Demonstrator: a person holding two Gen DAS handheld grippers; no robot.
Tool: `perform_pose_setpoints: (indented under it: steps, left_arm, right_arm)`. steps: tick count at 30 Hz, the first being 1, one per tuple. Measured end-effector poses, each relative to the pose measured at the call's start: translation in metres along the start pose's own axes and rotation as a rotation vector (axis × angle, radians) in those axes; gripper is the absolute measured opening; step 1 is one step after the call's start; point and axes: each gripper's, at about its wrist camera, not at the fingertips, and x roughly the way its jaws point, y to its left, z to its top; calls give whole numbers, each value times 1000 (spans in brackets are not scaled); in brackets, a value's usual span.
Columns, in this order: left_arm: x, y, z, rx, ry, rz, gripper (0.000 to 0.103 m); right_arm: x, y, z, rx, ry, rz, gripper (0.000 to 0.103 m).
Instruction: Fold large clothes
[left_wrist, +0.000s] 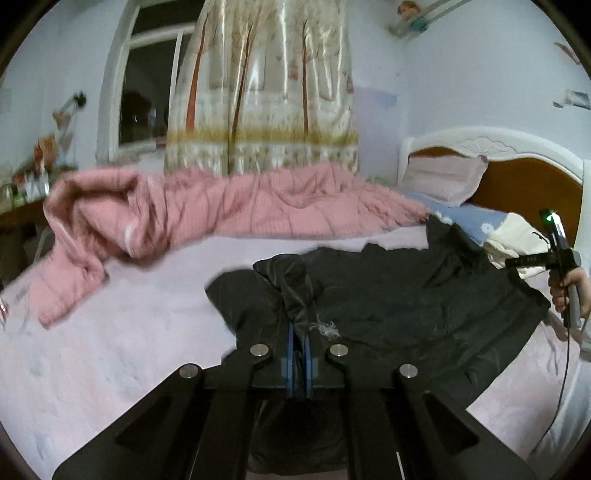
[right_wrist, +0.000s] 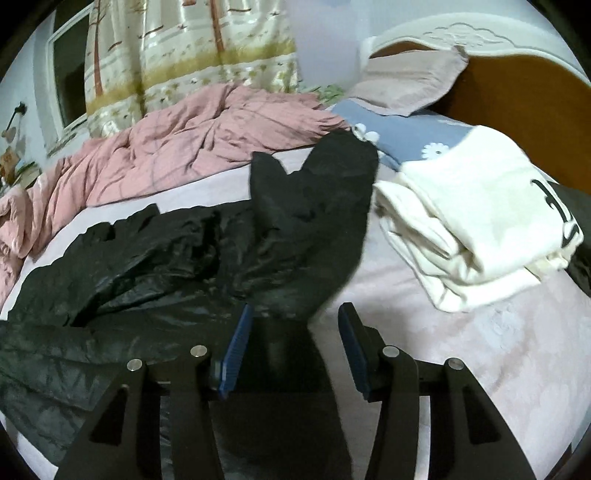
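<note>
Fingers (left_wrist: 295, 332) of the left gripper (left_wrist: 299, 328) are closed on a raised fold of the black shiny padded jacket (left_wrist: 406, 295), which lies spread across the pale pink bed sheet (left_wrist: 129, 332). Fingers (right_wrist: 238, 347) of the right gripper (right_wrist: 295, 332) stand apart, pads clear of the cloth, with the jacket's edge lying between and ahead of them. A folded white garment (right_wrist: 469, 221) rests nearby, right of the jacket.

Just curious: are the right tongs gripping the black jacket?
No, the right tongs stand open, pads clear of the black jacket.
</note>
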Motion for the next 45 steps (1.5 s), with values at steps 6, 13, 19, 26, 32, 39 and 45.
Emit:
perform_pose_setpoints:
  steps: [6, 13, 19, 26, 32, 39, 45]
  left_arm:
    - [57, 7, -15, -11, 245, 155, 7]
    - [77, 13, -24, -49, 261, 229, 24]
    - [47, 0, 10, -116, 84, 157, 51]
    - [74, -36, 40, -91, 74, 98, 61]
    - [124, -69, 48, -85, 134, 41, 61]
    - [154, -98, 47, -116, 174, -37, 61]
    - [136, -106, 51, -89, 151, -74, 61]
  right_arm:
    - [-1, -6, -3, 16, -13, 2, 51]
    - [-2, -10, 9, 19, -56, -6, 51]
    - [0, -35, 24, 118, -109, 29, 52]
    - [56, -88, 71, 312, 22, 215, 58]
    - [117, -109, 86, 374, 143, 326, 58]
    - [148, -94, 86, 324, 139, 237, 58]
    - [165, -90, 86, 311, 183, 268, 11]
